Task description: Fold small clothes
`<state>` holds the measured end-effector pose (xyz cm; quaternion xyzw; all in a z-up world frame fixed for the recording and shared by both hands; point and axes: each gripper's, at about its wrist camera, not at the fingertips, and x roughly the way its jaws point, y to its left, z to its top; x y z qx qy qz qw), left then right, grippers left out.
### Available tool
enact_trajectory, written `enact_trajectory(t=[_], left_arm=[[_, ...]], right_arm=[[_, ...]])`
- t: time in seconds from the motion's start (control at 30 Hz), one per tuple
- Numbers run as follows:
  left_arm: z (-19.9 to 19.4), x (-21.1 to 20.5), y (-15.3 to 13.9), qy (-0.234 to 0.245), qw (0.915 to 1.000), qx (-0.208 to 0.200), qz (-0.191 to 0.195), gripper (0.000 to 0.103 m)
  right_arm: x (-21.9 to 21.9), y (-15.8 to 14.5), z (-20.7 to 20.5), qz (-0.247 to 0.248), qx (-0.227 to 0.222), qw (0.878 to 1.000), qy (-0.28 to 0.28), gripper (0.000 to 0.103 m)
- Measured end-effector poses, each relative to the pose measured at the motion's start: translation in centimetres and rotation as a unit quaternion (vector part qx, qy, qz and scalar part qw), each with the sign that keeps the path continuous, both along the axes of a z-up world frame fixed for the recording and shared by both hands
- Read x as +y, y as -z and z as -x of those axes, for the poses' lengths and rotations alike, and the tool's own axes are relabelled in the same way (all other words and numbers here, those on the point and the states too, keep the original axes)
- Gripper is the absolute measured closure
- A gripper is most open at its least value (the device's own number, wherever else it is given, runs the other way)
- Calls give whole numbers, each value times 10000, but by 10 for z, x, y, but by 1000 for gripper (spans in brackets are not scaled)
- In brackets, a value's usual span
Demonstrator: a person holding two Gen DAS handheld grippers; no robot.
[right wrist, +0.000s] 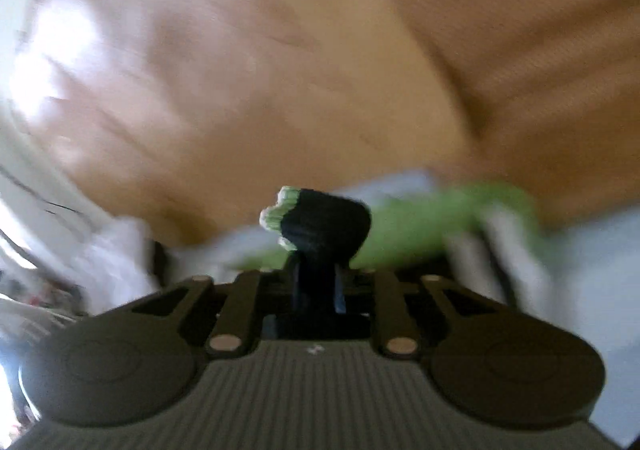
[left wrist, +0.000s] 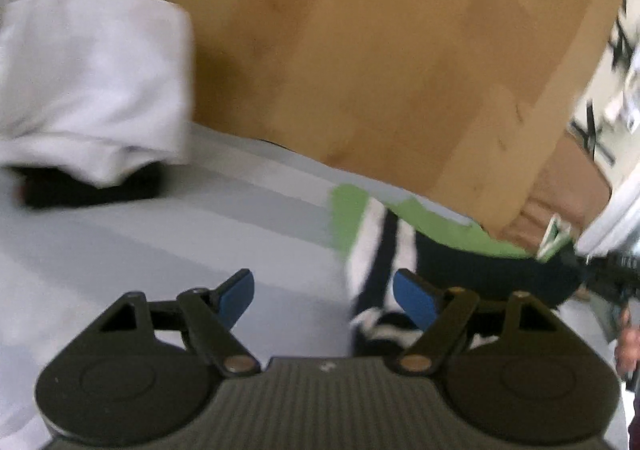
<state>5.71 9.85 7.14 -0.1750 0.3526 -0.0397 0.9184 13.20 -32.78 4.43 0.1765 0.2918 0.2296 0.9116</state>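
Observation:
A small garment (left wrist: 472, 270) in green, black and white stripes lies at the table's far edge, to the right in the left wrist view. My left gripper (left wrist: 324, 290) hovers open over the pale table (left wrist: 160, 250), its right blue pad (left wrist: 414, 300) just above the striped part and nothing between the pads. In the blurred right wrist view my right gripper (right wrist: 318, 284) is shut on a bunch of the garment's black fabric (right wrist: 328, 222) with a green-white hem. The rest of the garment (right wrist: 424, 218) trails off to the right.
A folded white cloth (left wrist: 92, 82) rests on a dark item (left wrist: 80, 190) at the table's left; the white cloth (right wrist: 116, 258) also shows in the right wrist view. Beyond the table edge is wooden floor (left wrist: 360, 50). A hand (left wrist: 628, 342) shows at the right border.

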Motion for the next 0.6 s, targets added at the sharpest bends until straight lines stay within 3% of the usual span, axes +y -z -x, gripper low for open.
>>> enact_trajectory(t=[0.1,0.27,0.37,0.47,0.5,0.53,0.57,0.6], left_arm=[[-36,-28,13,144,9994,239,-219,24],[-65,-53,32,196,9977,485,-441,26],[-72,-61,44,184,9969,584,-503,35],[-68,-67,47,146,9965,373,-729,45],[-66,-69,48,191,9967,318,-721,54],[-64,-71,48,209,9967,264,-732,57],[-65,-75,49,206,9963,224,-806,57],[-63,-77,50,218,9955,173,-909,57]], right_arm=[[-38,20,2,8,94,9990,441,67],[-61,18,24,64,-353,9958,838,56],[-49,19,22,215,-495,9968,595,46],[-29,28,10,510,-419,9969,437,45],[-20,34,4,663,-368,9964,391,45],[-17,39,4,830,-330,9953,386,48],[-12,43,5,1050,-390,9928,420,76],[-9,45,11,1453,-575,9862,547,93]])
